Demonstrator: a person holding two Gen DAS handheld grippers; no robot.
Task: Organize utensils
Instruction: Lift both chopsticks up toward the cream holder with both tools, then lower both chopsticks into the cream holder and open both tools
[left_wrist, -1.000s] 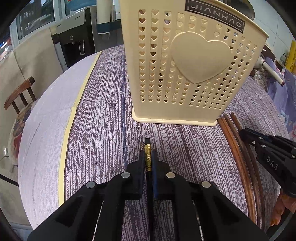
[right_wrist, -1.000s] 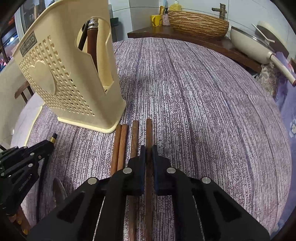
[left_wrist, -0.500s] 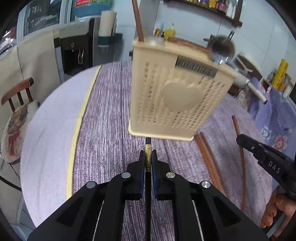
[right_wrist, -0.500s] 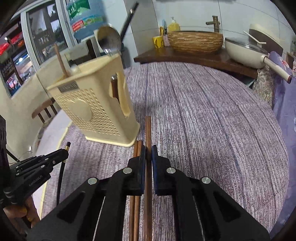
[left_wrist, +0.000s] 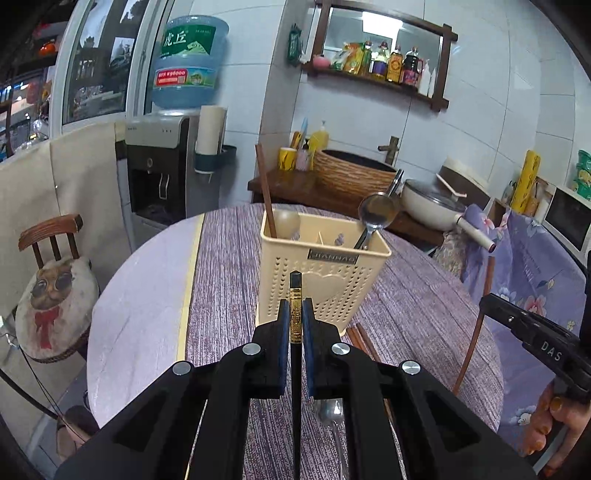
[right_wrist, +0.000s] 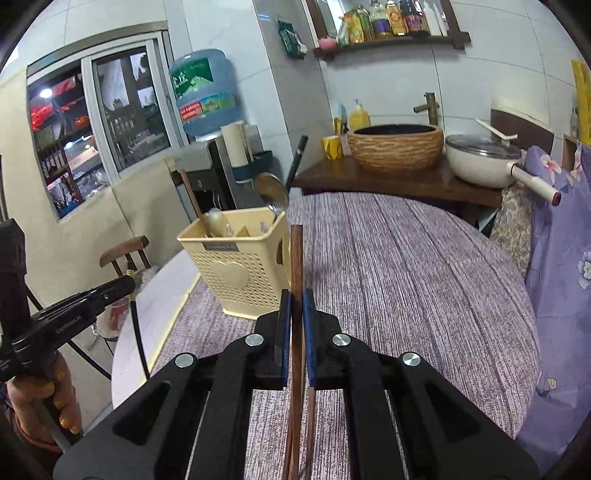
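Now both hand-held grippers are hanging above the round worktop (left_wrist: 229, 266) with its purple striped cloth, each one clamping a single stick. The left hand-held gripper (left_wrist: 295, 321) is pinching a black chopstick (left_wrist: 295, 295) with a gold band, jaws nearly closed on it, tip poking out at 12 o'clock past the pads. The right hand-held gripper (right_wrist: 294, 321) is squeezing a brown wooden chopstick (right_wrist: 296, 258) the same way, its end sticking out at 12 o'clock.

The cream utensil basket (left_wrist: 325, 280) is standing upright on the worktop, at 12 o'clock of the left hand-held gripper and at about 11 o'clock of the right one. One brown stick (left_wrist: 266, 192) is leaning in its left compartment, and a metal ladle (left_wrist: 376, 214) is sitting in the right one with its bowl up.

More brown chopsticks (left_wrist: 360, 341) are lying on the cloth just at the basket's 5 o'clock corner, and a steel spoon (left_wrist: 330, 413) is lying flat under the left jaws. In the left wrist view the right hand-held gripper is showing at 3 o'clock with the person's hand (left_wrist: 554, 421) around its grip; the chopstick it carries is slanting down below it
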